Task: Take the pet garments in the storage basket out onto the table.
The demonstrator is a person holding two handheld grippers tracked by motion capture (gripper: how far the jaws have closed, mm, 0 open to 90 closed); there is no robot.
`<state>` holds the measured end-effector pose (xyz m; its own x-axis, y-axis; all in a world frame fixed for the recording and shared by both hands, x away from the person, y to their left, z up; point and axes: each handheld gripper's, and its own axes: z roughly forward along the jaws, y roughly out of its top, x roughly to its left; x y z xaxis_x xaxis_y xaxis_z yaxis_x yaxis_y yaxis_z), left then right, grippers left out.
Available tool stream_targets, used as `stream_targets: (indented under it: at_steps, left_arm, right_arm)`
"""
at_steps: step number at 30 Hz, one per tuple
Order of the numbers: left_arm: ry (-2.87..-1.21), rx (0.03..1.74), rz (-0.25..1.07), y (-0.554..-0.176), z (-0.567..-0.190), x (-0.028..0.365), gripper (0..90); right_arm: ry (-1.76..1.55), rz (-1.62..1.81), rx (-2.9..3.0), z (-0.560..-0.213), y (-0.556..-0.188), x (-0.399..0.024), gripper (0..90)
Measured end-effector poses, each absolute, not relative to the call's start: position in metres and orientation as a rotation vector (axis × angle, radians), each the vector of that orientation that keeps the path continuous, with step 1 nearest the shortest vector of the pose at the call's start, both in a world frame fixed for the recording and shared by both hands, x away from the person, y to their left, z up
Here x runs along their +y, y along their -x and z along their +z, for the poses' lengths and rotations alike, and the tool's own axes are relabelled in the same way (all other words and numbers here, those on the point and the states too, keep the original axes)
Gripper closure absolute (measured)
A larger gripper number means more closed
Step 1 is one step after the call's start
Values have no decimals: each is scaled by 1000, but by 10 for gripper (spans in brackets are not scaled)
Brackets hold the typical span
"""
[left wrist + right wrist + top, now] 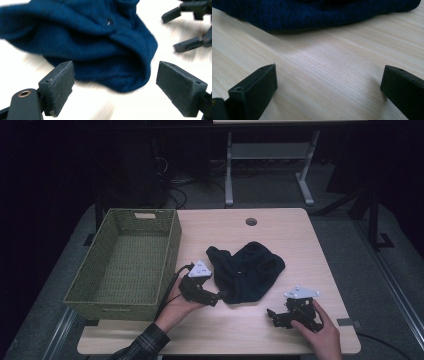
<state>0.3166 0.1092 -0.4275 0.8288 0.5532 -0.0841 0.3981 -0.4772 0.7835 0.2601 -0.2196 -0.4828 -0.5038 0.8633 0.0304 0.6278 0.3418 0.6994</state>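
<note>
Woven green basket point(125, 265) at surface point(300, 245) left edge; left tool point(218, 296), jaws spread, at the near edge of a dark blue knit garment point(247, 270) lying mid-surface; right tool point(272, 315), jaws spread, just beside the garment on bare wood.

Navy garment point(246, 271), green basket point(131, 265)

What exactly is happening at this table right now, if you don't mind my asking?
A person holds a two-jaw gripper in each hand over a wooden table. The left gripper, jaws open, is right at the near edge of a crumpled dark blue knitted garment without gripping it. The right gripper, also open, sits on the table short of the garment. A green woven basket stands empty at the left.
</note>
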Motion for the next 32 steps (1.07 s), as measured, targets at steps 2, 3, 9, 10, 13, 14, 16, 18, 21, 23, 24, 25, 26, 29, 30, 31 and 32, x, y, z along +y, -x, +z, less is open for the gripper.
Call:
stream_targets:
  at_steps: [2, 3, 9, 10, 13, 14, 16, 18, 21, 23, 24, 25, 26, 29, 30, 31, 32]
  left_arm:
    - [-2147, 699, 228, -315, -432, 112, 144]
    - [-2150, 703, 229, -314, -433, 112, 143]
    - [-2205, 714, 246, -311, -447, 111, 135]
    - [-2212, 717, 245, -311, -450, 111, 133]
    - [-2247, 719, 238, -309, -456, 109, 130]
    - [-2265, 712, 245, -308, -459, 108, 130]
    - [-2312, 707, 262, -308, -465, 107, 130]
    - [-2332, 711, 250, -308, -468, 107, 129]
    - [-2333, 706, 263, -308, -471, 109, 129]
    - [-2324, 705, 268, -307, -472, 109, 128]
    - [-2311, 700, 271, -307, -473, 110, 128]
    - [-2301, 694, 272, -307, -474, 111, 128]
    - [-2285, 690, 279, -306, -476, 113, 128]
    - [-2256, 687, 287, -304, -478, 115, 128]
    - [-2254, 693, 290, -304, -478, 115, 128]
    - [-2252, 701, 294, -303, -478, 115, 128]
    - [-2251, 706, 296, -303, -478, 115, 128]
  right_arm:
    - [-1319, 947, 2266, -483, -260, -220, 5]
    - [-1320, 948, 2265, -483, -260, -220, 5]
    - [-1318, 948, 2266, -483, -260, -220, 5]
    - [-1317, 948, 2267, -483, -260, -220, 5]
    - [-1317, 948, 2267, -483, -260, -220, 5]
    - [-1318, 948, 2266, -483, -260, -220, 5]
    - [-1318, 948, 2266, -483, -260, -220, 5]
    - [-1318, 948, 2266, -483, -260, -220, 5]
    - [-1318, 948, 2266, -483, -260, -220, 5]
    - [-1318, 948, 2266, -483, -260, -220, 5]
    - [-1318, 948, 2266, -483, -260, -220, 5]
    - [-1317, 948, 2266, -483, -260, -220, 5]
    - [-1317, 948, 2266, -483, -260, -220, 5]
    - [-1318, 948, 2266, -483, -260, -220, 5]
    - [-1317, 948, 2267, -483, -260, -220, 5]
    - [-1318, 948, 2266, -483, -260, -220, 5]
    - [-1318, 948, 2266, -483, -260, -220, 5]
